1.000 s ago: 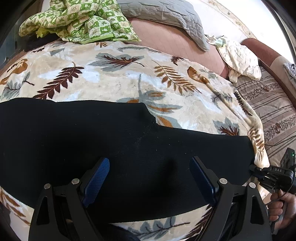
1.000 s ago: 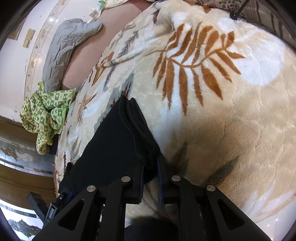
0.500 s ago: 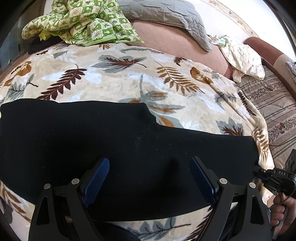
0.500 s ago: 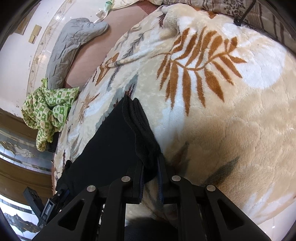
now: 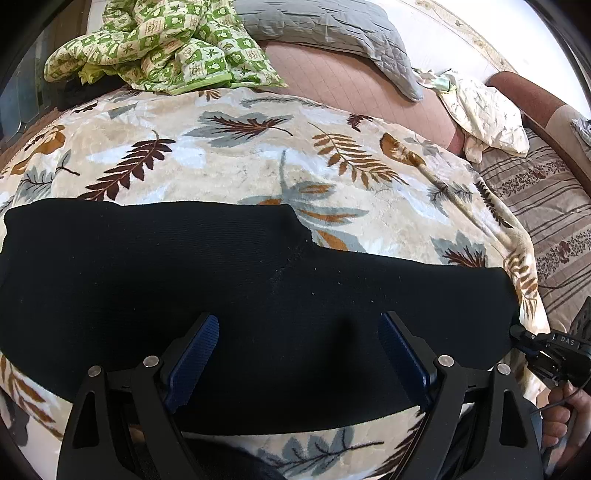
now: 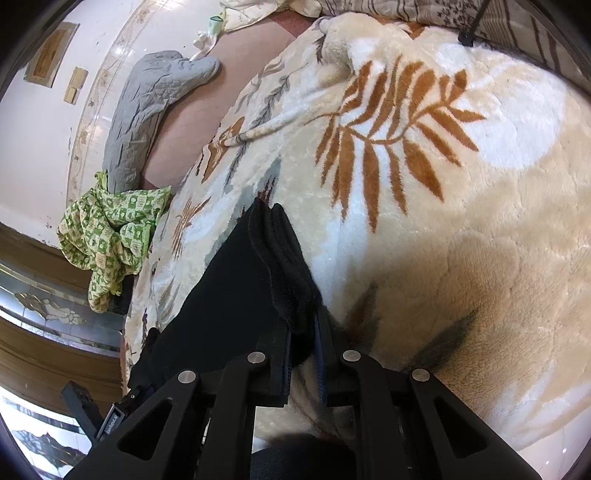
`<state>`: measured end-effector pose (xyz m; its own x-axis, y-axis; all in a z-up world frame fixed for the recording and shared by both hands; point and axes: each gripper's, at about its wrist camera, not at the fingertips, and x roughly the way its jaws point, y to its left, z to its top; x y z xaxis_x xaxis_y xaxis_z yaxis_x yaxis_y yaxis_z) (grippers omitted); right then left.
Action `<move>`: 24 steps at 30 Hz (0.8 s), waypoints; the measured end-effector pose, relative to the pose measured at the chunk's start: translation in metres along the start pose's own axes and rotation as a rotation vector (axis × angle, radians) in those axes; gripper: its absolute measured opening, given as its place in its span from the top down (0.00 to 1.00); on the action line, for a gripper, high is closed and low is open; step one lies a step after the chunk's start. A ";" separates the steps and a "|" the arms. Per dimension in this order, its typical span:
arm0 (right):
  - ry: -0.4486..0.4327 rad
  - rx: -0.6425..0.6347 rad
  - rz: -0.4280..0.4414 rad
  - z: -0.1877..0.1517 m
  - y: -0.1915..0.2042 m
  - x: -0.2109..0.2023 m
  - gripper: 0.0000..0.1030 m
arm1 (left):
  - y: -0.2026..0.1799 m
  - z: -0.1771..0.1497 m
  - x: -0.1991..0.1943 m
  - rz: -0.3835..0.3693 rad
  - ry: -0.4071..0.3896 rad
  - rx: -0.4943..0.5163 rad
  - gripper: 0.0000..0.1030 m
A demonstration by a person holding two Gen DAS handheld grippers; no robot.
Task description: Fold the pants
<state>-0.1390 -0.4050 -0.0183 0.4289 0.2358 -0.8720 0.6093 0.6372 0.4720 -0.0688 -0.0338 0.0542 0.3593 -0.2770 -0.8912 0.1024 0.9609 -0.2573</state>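
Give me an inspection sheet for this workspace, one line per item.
Surface: leaf-print blanket spread over the bed.
Job's things: black pants lying flat across the blanket.
Clutter: green patterned cloth, grey quilted pillow.
Grippers: left claw open over the pants; right claw shut on the pants' edge.
Cables: thin black cable by the hand.
Surroundings: striped bedding, pale wall.
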 end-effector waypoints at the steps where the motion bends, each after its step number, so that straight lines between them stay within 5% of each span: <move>1: -0.001 -0.005 -0.005 0.000 0.001 0.000 0.91 | 0.000 0.000 0.000 -0.002 0.000 0.000 0.15; 22: -0.013 -0.058 -0.063 0.002 0.017 -0.005 0.91 | 0.011 0.001 -0.004 -0.044 0.001 -0.031 0.15; 24: -0.021 -0.054 -0.056 0.003 0.017 -0.007 0.91 | 0.015 0.001 -0.007 -0.061 -0.012 -0.051 0.20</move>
<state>-0.1296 -0.3974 -0.0037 0.4097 0.1838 -0.8935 0.5963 0.6873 0.4148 -0.0687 -0.0171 0.0568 0.3648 -0.3347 -0.8688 0.0773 0.9408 -0.3300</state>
